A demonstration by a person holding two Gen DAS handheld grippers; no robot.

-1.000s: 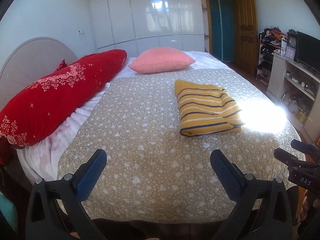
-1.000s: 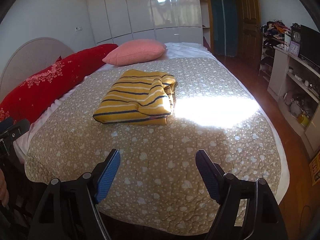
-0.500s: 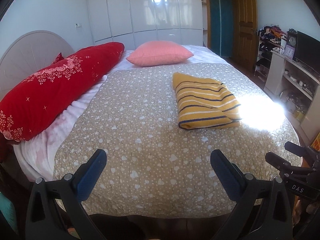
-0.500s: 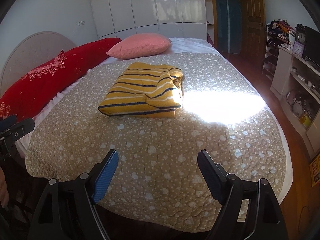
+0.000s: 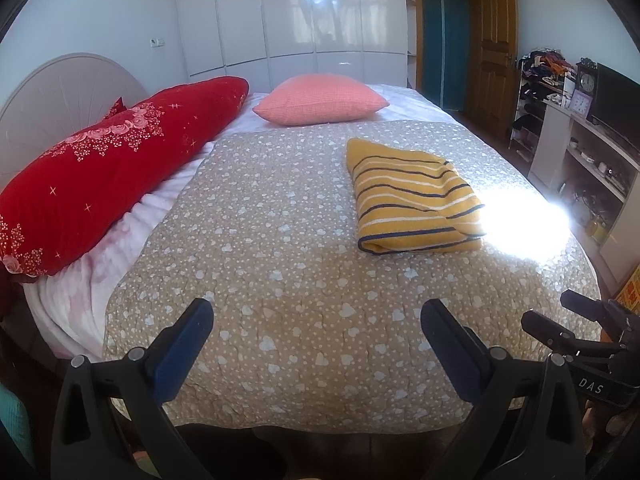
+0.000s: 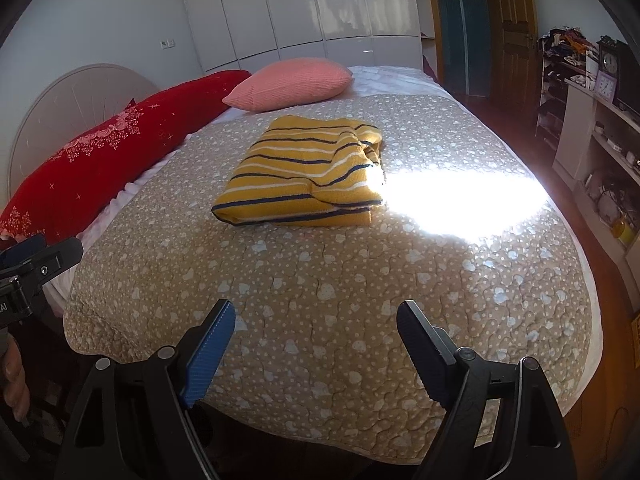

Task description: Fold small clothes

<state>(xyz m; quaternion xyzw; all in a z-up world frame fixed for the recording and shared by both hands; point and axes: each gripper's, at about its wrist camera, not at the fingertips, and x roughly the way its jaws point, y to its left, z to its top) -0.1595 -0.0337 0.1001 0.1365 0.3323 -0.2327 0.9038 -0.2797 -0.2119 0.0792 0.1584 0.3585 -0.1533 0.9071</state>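
Note:
A yellow sweater with dark and white stripes (image 5: 412,198) lies folded into a compact rectangle on the beige heart-print bedspread (image 5: 280,264), right of the bed's middle. It also shows in the right wrist view (image 6: 308,172). My left gripper (image 5: 316,316) is open and empty, over the near end of the bed, well short of the sweater. My right gripper (image 6: 316,320) is open and empty, also held back at the near edge. The right gripper shows at the left wrist view's right edge (image 5: 576,324), and the left gripper shows at the right wrist view's left edge (image 6: 36,256).
A long red pillow (image 5: 104,172) lies along the bed's left side and a pink pillow (image 5: 320,98) at the far end. A bright sun patch (image 6: 460,204) falls right of the sweater. White shelving (image 5: 592,168) stands to the right, a wardrobe (image 5: 296,16) behind.
Both grippers have drawn back and risen a little from the bed, so the sweater looks slightly farther off. The sweater has not moved. Both stay open.

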